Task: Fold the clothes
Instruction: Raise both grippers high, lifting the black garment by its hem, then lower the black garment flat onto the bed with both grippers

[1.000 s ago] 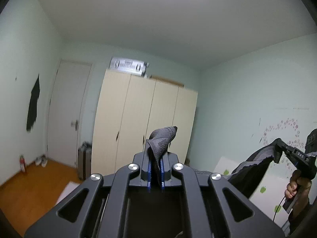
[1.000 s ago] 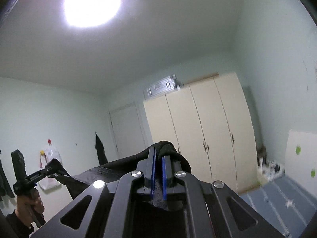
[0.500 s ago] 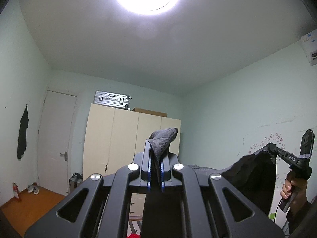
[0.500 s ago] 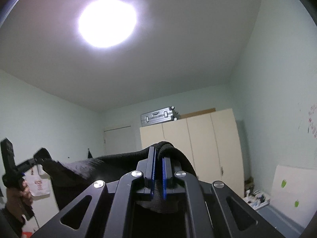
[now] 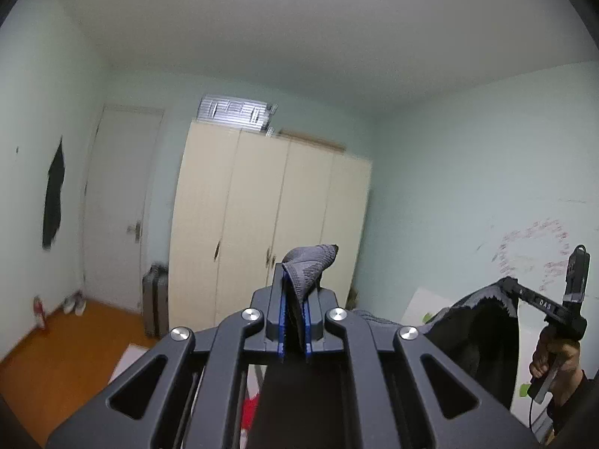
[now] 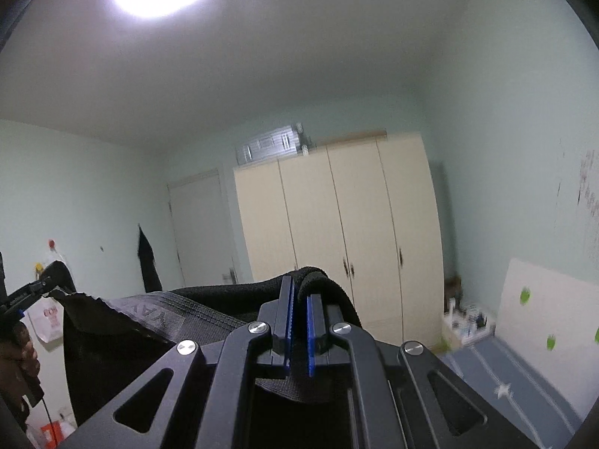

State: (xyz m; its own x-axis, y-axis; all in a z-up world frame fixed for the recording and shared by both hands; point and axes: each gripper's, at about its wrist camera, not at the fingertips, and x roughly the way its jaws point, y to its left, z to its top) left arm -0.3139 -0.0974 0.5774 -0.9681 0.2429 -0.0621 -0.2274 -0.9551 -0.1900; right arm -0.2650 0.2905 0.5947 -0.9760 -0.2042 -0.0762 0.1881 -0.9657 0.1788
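Note:
A dark garment (image 6: 224, 293) with a grey knit band hangs stretched in the air between my two grippers. My left gripper (image 5: 294, 299) is shut on a grey ribbed corner (image 5: 312, 262) that pokes up past its blue pads. My right gripper (image 6: 298, 299) is shut on a rolled black edge (image 6: 314, 277) of the same garment. In the left wrist view the right gripper (image 5: 505, 284) shows at the far right, held by a hand (image 5: 550, 355), with cloth (image 5: 483, 336) drooping below it. In the right wrist view the left gripper (image 6: 48, 284) shows at the far left.
A cream wardrobe (image 5: 269, 224) with a silver suitcase (image 5: 232, 112) on top stands straight ahead, and a white door (image 5: 116, 205) is to its left. A grey suitcase (image 5: 155, 307) stands on the wooden floor. A blue-covered bed (image 6: 505, 374) and a white board (image 6: 543, 307) lie to the right.
Both views swung towards the ceiling half a second ago and have dropped back to the wardrobe. The garment stays stretched between both shut grippers.

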